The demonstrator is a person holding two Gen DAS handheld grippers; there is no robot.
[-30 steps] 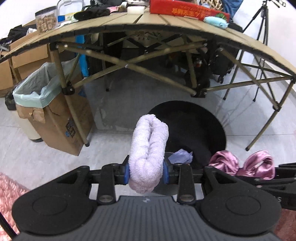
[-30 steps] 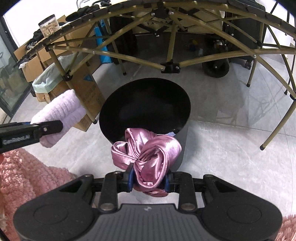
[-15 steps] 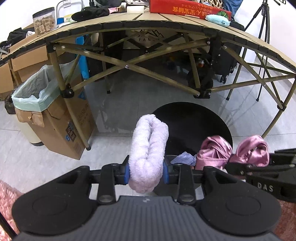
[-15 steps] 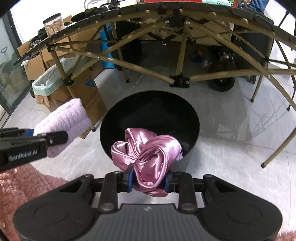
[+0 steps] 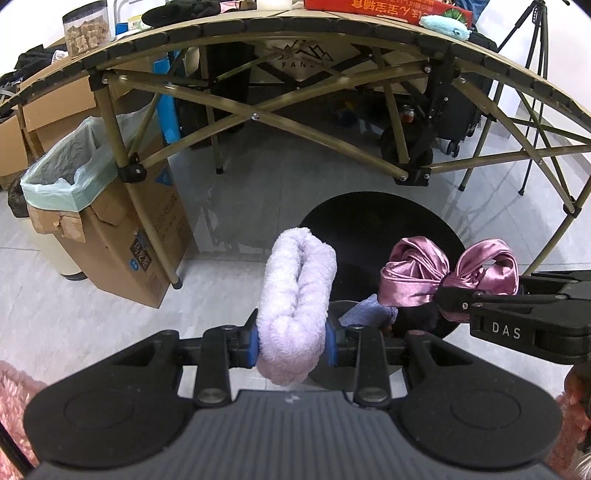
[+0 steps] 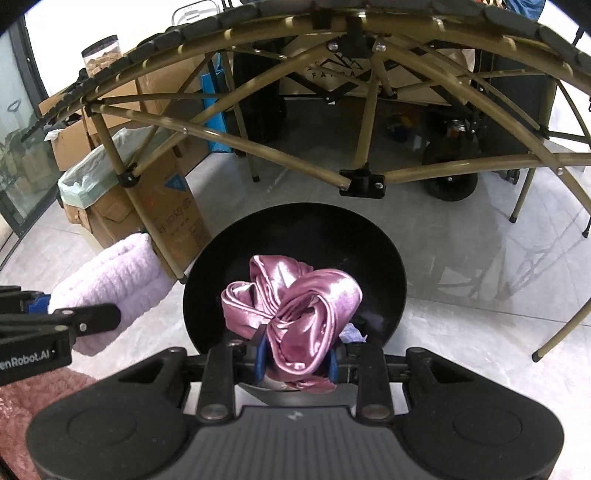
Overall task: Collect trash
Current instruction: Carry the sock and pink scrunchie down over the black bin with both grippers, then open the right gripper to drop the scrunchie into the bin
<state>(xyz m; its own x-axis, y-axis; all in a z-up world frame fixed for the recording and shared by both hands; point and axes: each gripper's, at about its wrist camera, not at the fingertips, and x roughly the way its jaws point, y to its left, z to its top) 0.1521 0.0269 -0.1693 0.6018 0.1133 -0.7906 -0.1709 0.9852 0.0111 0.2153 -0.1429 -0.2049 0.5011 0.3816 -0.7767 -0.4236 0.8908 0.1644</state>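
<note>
Under the folding worktop (image 5: 229,22), at the far left, stands a cardboard box (image 5: 122,243) lined with a pale green bag (image 5: 62,177), beside one of the frame's legs. Right of it, the left gripper (image 5: 293,341) has its fingers (image 5: 252,345) pressed narrow on a rolled lilac towel (image 5: 295,295), which sticks up and forward from between the blue pads, above the grey tile floor (image 5: 258,192) just left of the bin. Next comes the round black bin (image 6: 295,240), standing open on the floor below the worktop frame; a small bluish cloth (image 5: 369,312) lies inside near its closer rim. Over the bin's mouth, the right gripper (image 6: 295,360) is clamped on a crumpled pink satin cloth (image 6: 295,310), its folds bulging up above the fingers. Seen from the left wrist, that satin bundle hangs above the bin's right side. Pink shaggy rug (image 6: 37,398) shows at the lower corners.
</note>
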